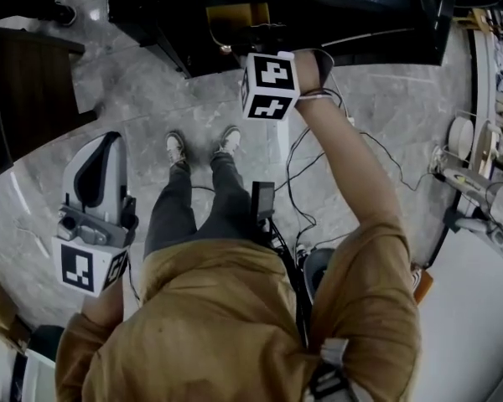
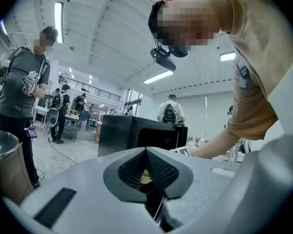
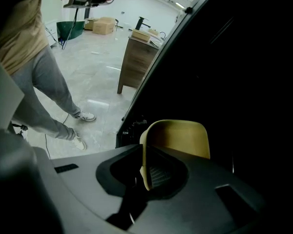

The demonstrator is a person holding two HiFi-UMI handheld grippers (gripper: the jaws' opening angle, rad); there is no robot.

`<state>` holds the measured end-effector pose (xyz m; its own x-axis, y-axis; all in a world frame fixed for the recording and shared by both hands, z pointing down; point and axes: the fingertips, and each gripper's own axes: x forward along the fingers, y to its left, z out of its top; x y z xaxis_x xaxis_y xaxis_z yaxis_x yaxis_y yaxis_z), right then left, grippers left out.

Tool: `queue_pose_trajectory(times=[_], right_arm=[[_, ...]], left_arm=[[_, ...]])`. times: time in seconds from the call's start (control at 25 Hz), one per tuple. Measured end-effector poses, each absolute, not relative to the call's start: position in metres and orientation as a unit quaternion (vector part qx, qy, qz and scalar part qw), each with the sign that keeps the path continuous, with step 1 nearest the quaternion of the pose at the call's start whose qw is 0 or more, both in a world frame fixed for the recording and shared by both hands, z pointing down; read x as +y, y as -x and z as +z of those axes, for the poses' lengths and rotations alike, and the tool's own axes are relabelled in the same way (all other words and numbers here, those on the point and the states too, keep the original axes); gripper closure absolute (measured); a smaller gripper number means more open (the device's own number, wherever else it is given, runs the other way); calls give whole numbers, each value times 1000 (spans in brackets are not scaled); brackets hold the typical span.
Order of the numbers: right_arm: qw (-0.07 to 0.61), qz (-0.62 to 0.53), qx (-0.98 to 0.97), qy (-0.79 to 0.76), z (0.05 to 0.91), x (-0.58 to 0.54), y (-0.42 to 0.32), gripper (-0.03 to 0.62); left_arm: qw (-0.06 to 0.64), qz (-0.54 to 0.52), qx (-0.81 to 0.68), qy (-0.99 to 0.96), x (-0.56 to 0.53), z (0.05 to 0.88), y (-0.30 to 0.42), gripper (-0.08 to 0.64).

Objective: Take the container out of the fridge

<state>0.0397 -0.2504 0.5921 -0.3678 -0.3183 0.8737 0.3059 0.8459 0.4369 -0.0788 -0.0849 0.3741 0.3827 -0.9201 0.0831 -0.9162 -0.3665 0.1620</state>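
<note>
Right claw [image 3: 145,154]: almost shut, its pads pinching one side wall of the yellow container [image 3: 179,137], whose rim stands up between them. The claw points steeply down, at the end of the person's outstretched arm. The container hangs at the mouth of the black fridge [image 1: 335,7], with the dark interior behind it; whether it is fully clear of the opening cannot be told.

Left claw [image 2: 146,152]: pads meeting at the tips, gripping nothing, held level at the person's side and well apart from the fridge.

Surroundings, by size: a wooden cabinet [image 3: 136,62] stands on the floor to the left of the fridge. The person's legs and shoes [image 1: 203,146] are planted just before the fridge. Dark cables [image 1: 306,170] trail over the floor beside the feet.

Setting: pale marble floor [image 1: 151,99]; a large, bright hall with a ribbed white ceiling [image 2: 112,38], where other people [image 2: 170,112] stand in the distance.
</note>
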Motion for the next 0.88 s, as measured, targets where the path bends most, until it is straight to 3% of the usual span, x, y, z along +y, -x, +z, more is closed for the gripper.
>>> queue_pose_trajectory(times=[0.88], right_arm=[[546, -248, -800, -18, 532, -175, -62, 574]], left_arm=[[75, -21, -545, -834, -61, 321, 64, 558]])
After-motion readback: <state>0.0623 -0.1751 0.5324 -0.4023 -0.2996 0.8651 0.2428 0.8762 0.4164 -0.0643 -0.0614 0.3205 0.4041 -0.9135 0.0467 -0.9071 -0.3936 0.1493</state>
